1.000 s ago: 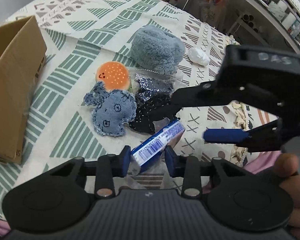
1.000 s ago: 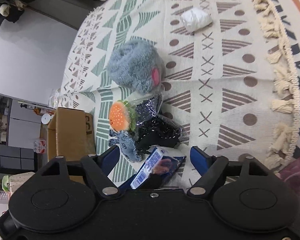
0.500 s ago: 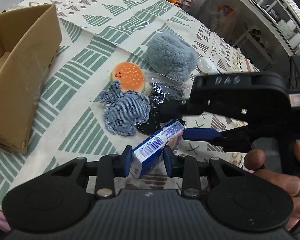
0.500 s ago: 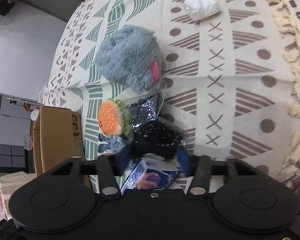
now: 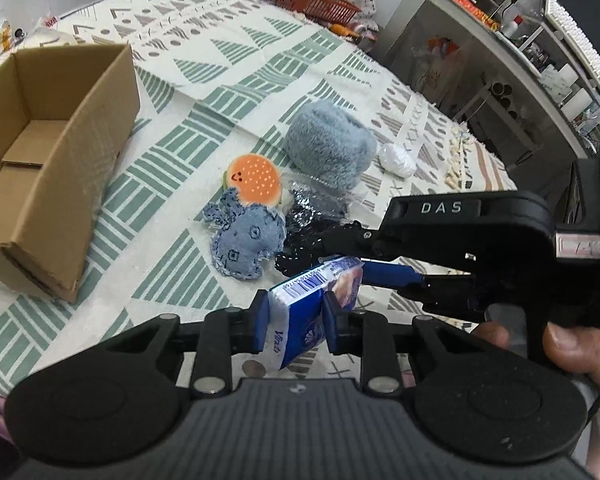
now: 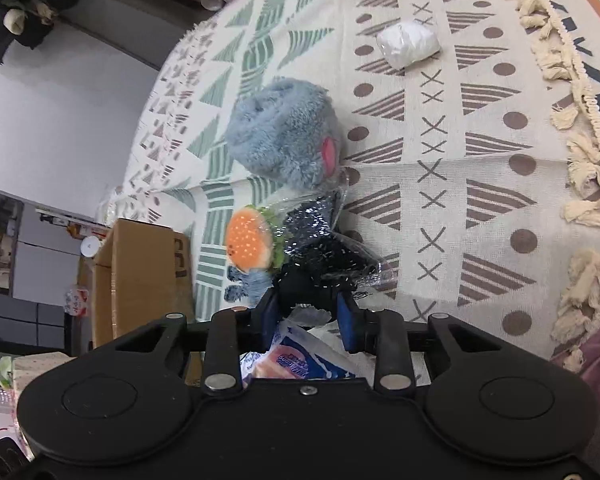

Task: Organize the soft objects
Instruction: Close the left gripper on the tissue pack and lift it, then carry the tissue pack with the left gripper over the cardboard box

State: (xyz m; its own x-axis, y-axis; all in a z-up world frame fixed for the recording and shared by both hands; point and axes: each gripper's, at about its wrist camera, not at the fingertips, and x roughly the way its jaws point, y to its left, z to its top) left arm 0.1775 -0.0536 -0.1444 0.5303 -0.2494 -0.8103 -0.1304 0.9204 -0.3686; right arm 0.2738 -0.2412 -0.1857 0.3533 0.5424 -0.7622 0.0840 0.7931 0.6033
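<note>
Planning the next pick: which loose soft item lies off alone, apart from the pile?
The small white wrapped bundle. It sits by itself on bare tablecloth, beyond the fluffy grey-blue plush; the others lie clustered, touching.

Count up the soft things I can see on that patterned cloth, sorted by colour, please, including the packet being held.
Blue: 3, fluffy grey-blue plush, denim plush, blue tissue packet held by both grippers
Orange: 1, burger plush
Black: 1, black sparkly bundle in clear wrap
White: 1, white wrapped wad
Total: 6

Cardboard box (image 5: 56, 168) left of toy pile (image 5: 256, 216)
</note>
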